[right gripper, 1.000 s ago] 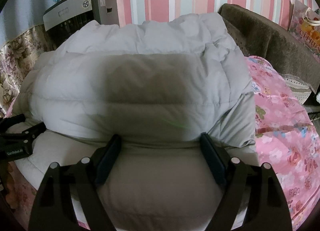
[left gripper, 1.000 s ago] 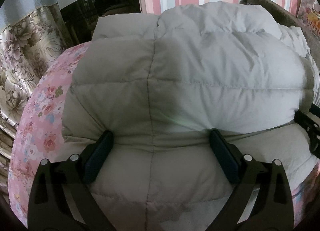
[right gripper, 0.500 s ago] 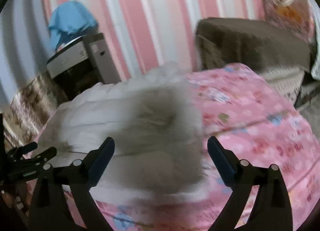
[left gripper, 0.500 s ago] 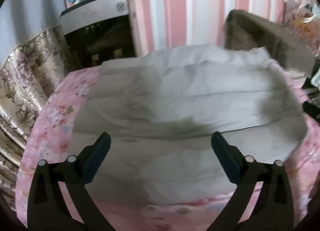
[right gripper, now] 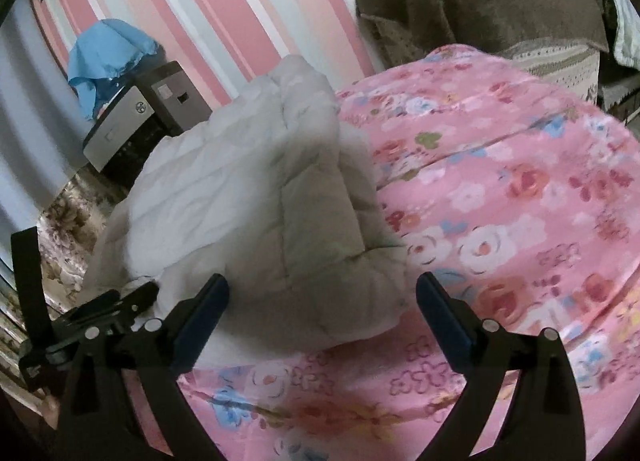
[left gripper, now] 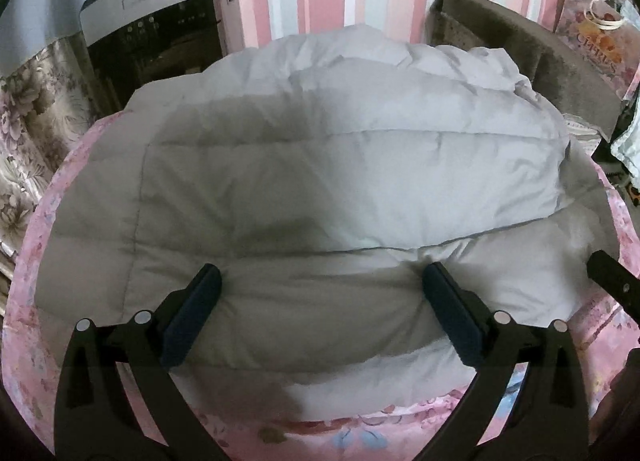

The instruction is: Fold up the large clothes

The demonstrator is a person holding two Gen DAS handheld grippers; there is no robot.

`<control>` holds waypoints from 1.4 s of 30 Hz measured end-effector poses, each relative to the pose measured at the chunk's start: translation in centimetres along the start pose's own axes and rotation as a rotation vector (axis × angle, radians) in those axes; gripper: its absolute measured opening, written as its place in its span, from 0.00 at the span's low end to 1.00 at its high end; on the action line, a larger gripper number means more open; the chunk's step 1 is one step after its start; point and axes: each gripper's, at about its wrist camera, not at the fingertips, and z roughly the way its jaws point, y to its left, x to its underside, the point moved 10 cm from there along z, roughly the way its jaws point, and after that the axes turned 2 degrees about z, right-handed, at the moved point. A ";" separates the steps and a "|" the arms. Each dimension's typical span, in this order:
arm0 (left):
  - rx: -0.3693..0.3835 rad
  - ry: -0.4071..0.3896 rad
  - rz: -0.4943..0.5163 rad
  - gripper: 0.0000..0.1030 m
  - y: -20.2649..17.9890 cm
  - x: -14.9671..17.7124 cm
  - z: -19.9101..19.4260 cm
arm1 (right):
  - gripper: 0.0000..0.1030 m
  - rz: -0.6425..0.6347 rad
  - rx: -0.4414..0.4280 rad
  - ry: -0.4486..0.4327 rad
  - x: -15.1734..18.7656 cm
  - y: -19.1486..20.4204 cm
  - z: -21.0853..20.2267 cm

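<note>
A light grey quilted down jacket (left gripper: 328, 181) lies folded in layers on a pink floral bedspread (left gripper: 52, 333). My left gripper (left gripper: 320, 297) is open, its blue pads resting against the jacket's near fold, with puffy fabric between the jaws. In the right wrist view the jacket (right gripper: 256, 205) sits left of centre. My right gripper (right gripper: 322, 297) is open and holds nothing, just above the jacket's near right corner and the bedspread (right gripper: 500, 201). The left gripper's body (right gripper: 100, 313) shows at the left edge there.
A silver and black appliance (left gripper: 156, 25) with a blue cloth (right gripper: 108, 57) on top stands behind the bed by the pink striped wall. A brown cushion (right gripper: 480, 9) lies at the back right. A floral curtain (left gripper: 28, 109) hangs on the left.
Both grippers pulled back from the jacket's fold. The right one swung right over the bedspread; the left one returned to the near fold. The jacket stays folded.
</note>
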 end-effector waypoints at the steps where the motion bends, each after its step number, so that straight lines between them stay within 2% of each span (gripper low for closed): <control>1: 0.000 0.001 -0.002 0.97 0.1 0.0 0.1 | 0.92 0.010 -0.002 0.003 0.2 -0.1 0.3; 7: -0.006 0.001 0.002 0.97 0.2 -0.1 0.3 | 0.92 0.072 -0.051 0.023 0.6 -0.6 1.7; 18: -0.013 0.007 0.009 0.97 0.1 0.0 0.7 | 0.90 0.062 -0.118 0.030 -0.9 1.6 3.7; 19: -0.014 0.006 0.010 0.97 0.1 0.0 0.7 | 0.88 0.067 -0.128 0.033 -1.1 1.8 4.0; 22: -0.018 0.007 0.008 0.97 0.0 0.1 0.8 | 0.74 0.058 -0.139 0.039 -1.5 2.3 4.4; 24: -0.017 0.010 0.002 0.97 0.1 0.0 1.0 | 0.58 0.028 -0.140 0.037 -1.7 3.0 4.4; 30: 0.000 0.027 -0.017 0.97 0.2 0.1 1.4 | 0.38 -0.032 -0.152 0.010 -1.9 4.0 3.8; 33: 0.003 0.034 -0.017 0.97 0.2 0.2 1.5 | 0.31 -0.086 -0.159 -0.018 -2.1 5.1 2.9; 39: 0.008 0.036 -0.022 0.97 0.3 0.1 1.3 | 0.31 -0.157 -0.132 -0.035 -2.3 6.1 2.1; 40: 0.011 0.029 -0.022 0.96 0.3 0.0 0.9 | 0.31 -0.154 -0.131 -0.033 -2.3 6.0 2.2; 42: 0.036 -0.021 -0.030 0.87 0.2 -0.8 -0.6 | 0.31 -0.140 -0.139 -0.027 -2.4 5.6 2.3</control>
